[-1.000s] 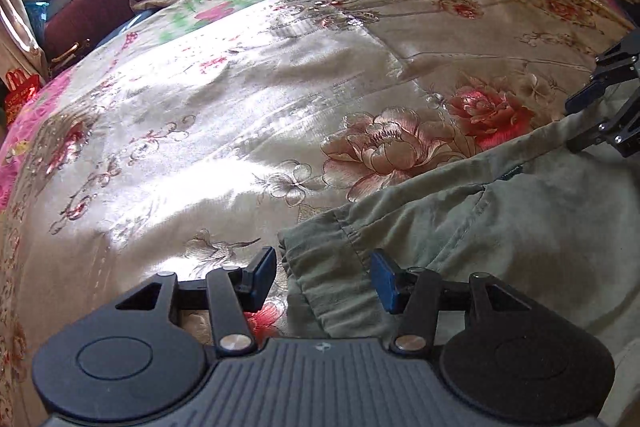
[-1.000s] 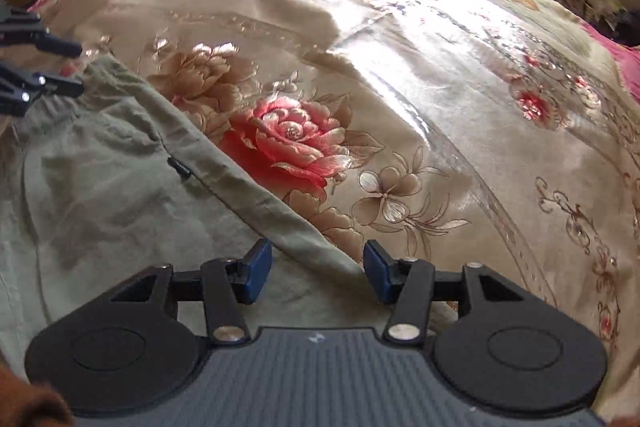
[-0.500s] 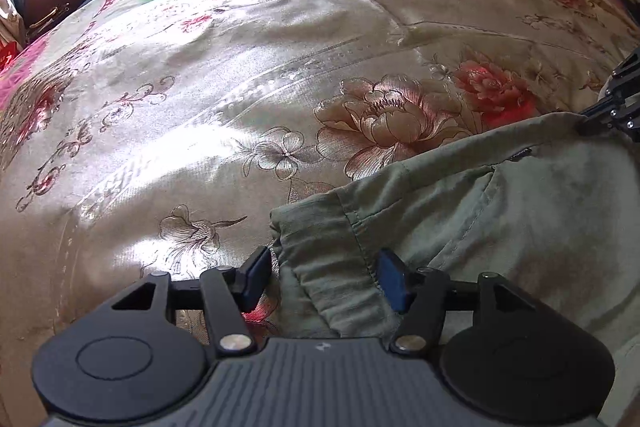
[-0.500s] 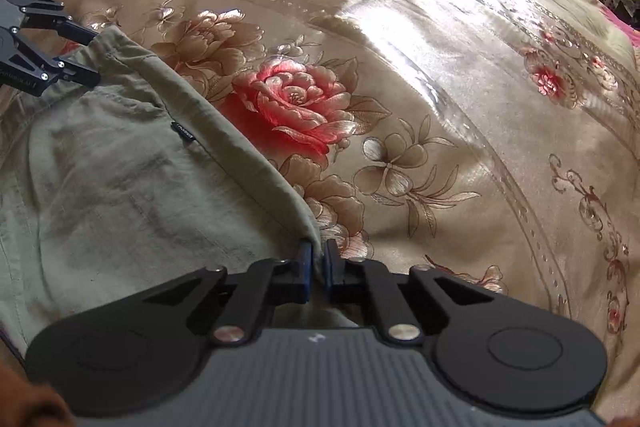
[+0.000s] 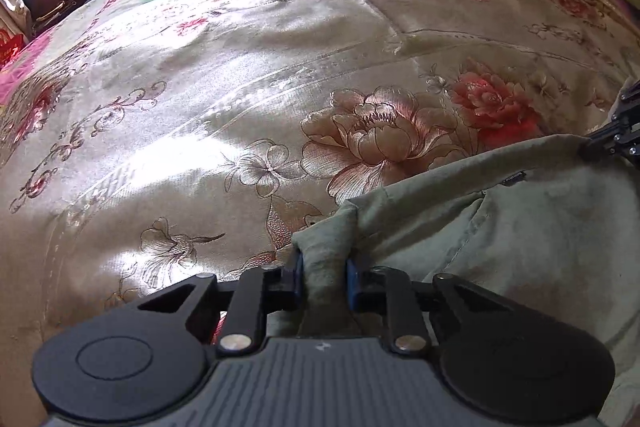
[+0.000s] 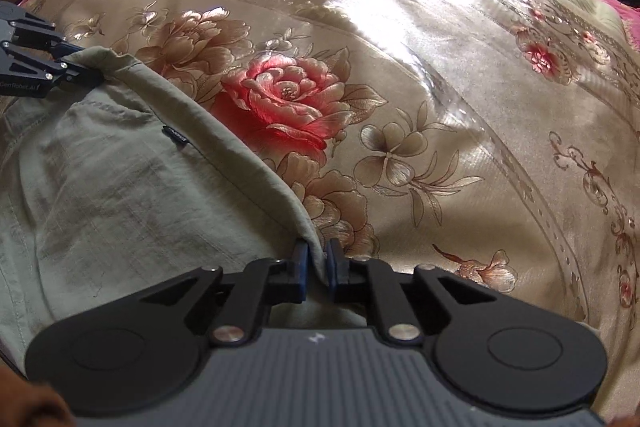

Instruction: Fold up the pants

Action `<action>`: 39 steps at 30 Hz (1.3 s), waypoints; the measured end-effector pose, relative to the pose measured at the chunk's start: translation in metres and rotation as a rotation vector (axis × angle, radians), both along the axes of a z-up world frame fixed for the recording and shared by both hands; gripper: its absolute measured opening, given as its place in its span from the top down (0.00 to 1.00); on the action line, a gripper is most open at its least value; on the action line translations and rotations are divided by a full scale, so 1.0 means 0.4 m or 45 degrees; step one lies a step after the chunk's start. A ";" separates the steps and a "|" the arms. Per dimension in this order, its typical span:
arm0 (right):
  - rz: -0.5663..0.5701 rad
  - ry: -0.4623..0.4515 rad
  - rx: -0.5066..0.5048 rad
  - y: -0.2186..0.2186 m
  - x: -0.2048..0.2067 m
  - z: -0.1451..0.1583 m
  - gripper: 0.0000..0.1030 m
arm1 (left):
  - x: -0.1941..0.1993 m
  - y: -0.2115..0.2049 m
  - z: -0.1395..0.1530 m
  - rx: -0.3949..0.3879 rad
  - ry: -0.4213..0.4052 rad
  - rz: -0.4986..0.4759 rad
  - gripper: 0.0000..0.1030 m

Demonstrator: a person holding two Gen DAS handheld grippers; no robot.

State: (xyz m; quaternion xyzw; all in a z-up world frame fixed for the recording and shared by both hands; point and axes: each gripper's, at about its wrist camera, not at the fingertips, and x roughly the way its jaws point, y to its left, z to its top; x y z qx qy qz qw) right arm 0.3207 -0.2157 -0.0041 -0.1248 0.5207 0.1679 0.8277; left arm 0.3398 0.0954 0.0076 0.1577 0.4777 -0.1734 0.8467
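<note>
- Olive-green pants (image 5: 520,227) spread on a shiny floral bedspread (image 5: 240,107), at the near edge of both wrist views.
- Top hem stretched in a line between the two tongs: in the left wrist view running from lower centre up to the right edge, in the right wrist view from lower centre up to the left edge.
- Rest of the garment trailing toward the near side, out of view; long axis cannot be told.
- Left gripper (image 5: 323,277) just closed down, now pinching a thick bunched corner of the hem between its blue pads, jaws kept a little apart by the cloth.
- Right gripper (image 6: 316,265) clamped almost fully together on a thin fold of the hem's other end.
- Small dark label (image 6: 176,137) on the cloth just below the hem, between the two grips.
</note>
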 end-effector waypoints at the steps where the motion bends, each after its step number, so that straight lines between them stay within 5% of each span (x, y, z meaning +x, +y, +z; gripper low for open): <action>1: 0.014 -0.015 -0.016 0.008 -0.008 0.010 0.98 | -0.011 -0.007 0.011 0.020 -0.018 -0.011 0.67; 8: 0.001 -0.257 0.076 0.005 -0.120 0.214 0.98 | -0.152 0.032 0.199 -0.065 -0.224 -0.076 0.68; 15: 0.038 -0.409 0.280 0.018 -0.455 0.401 0.98 | -0.464 0.132 0.324 -0.172 -0.346 -0.123 0.68; 19: 0.092 -0.259 0.354 0.077 -0.657 0.335 0.98 | -0.639 0.162 0.265 -0.164 -0.282 -0.120 0.68; 22: 0.070 -0.036 0.416 0.130 -0.754 0.187 0.98 | -0.703 0.170 0.162 -0.149 -0.184 -0.071 0.68; 26: -0.053 0.065 0.382 0.175 -0.784 0.014 0.96 | -0.738 0.173 0.043 -0.088 -0.121 -0.002 0.67; 35: -0.130 -0.094 0.406 0.155 -0.735 0.115 0.97 | -0.701 0.188 0.134 -0.104 -0.326 0.003 0.66; 39: -0.185 -0.310 0.400 0.138 -0.670 0.220 0.97 | -0.611 0.181 0.228 -0.095 -0.464 -0.001 0.66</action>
